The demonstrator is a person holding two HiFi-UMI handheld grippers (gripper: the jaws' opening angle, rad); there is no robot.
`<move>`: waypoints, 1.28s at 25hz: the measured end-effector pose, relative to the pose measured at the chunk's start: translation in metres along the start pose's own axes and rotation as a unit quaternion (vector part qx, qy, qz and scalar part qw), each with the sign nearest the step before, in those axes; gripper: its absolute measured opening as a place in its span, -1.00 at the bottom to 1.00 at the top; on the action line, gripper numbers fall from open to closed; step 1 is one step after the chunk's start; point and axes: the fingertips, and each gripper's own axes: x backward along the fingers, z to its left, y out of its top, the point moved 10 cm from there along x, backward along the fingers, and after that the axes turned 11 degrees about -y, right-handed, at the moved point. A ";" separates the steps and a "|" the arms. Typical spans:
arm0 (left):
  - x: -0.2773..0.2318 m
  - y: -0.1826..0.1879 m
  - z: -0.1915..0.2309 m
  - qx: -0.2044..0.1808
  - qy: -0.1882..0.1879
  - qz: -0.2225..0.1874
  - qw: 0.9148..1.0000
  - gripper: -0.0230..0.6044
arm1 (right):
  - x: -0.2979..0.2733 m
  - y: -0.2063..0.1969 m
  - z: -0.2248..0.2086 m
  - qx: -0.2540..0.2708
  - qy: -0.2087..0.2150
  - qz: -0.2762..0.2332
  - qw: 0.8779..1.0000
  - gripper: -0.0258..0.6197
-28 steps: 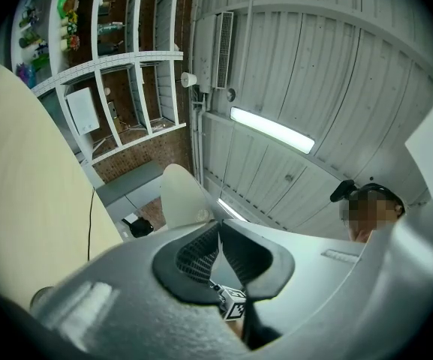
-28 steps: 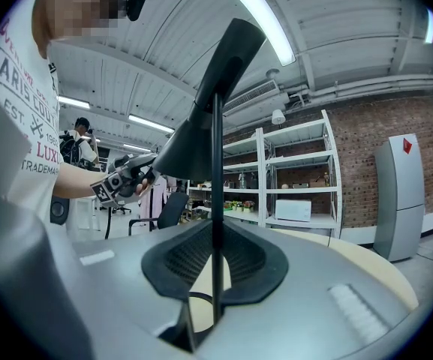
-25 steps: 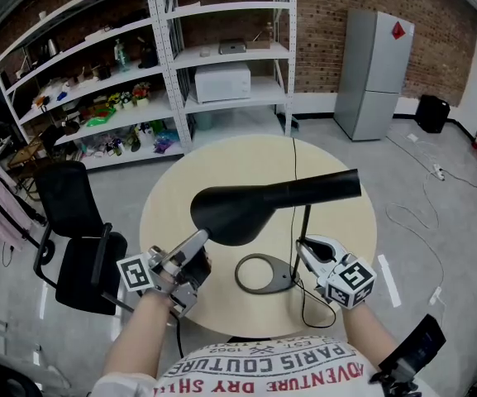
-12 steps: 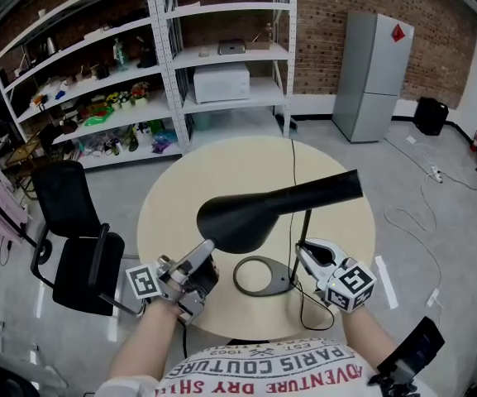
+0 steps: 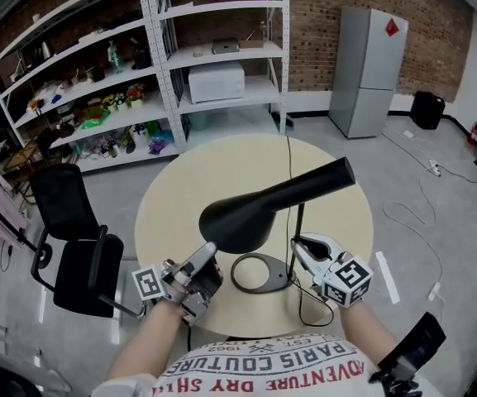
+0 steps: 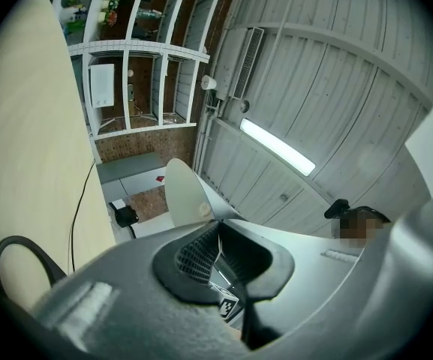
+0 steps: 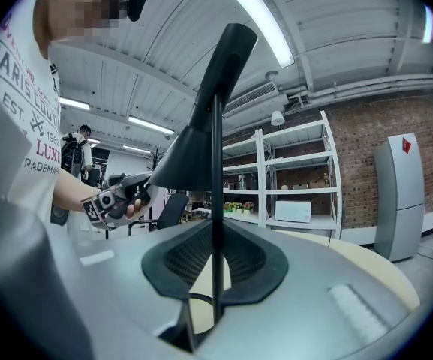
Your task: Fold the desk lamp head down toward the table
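Note:
A black desk lamp stands near the front edge of the round beige table. Its cone-shaped head tilts down to the left above the ring base. My left gripper reaches up from below and is shut on the lower rim of the lamp head. In the left gripper view the head's pale inside runs into the closed left gripper. My right gripper is level and shut on the thin upright stem. The stem passes between that right gripper's pads, with the head above.
The lamp's black cable runs across the table to the far edge. A black office chair stands left of the table. White shelves with a microwave and a grey fridge line the brick wall behind.
The lamp head has tipped lower at its wide end, and my left gripper has sunk with it. The right gripper and the stem have stayed put.

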 end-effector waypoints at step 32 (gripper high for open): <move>0.013 -0.054 0.031 0.102 -0.023 -0.047 0.993 -0.85 | 0.005 -0.005 0.011 -0.008 -0.006 -0.003 1.000 -0.80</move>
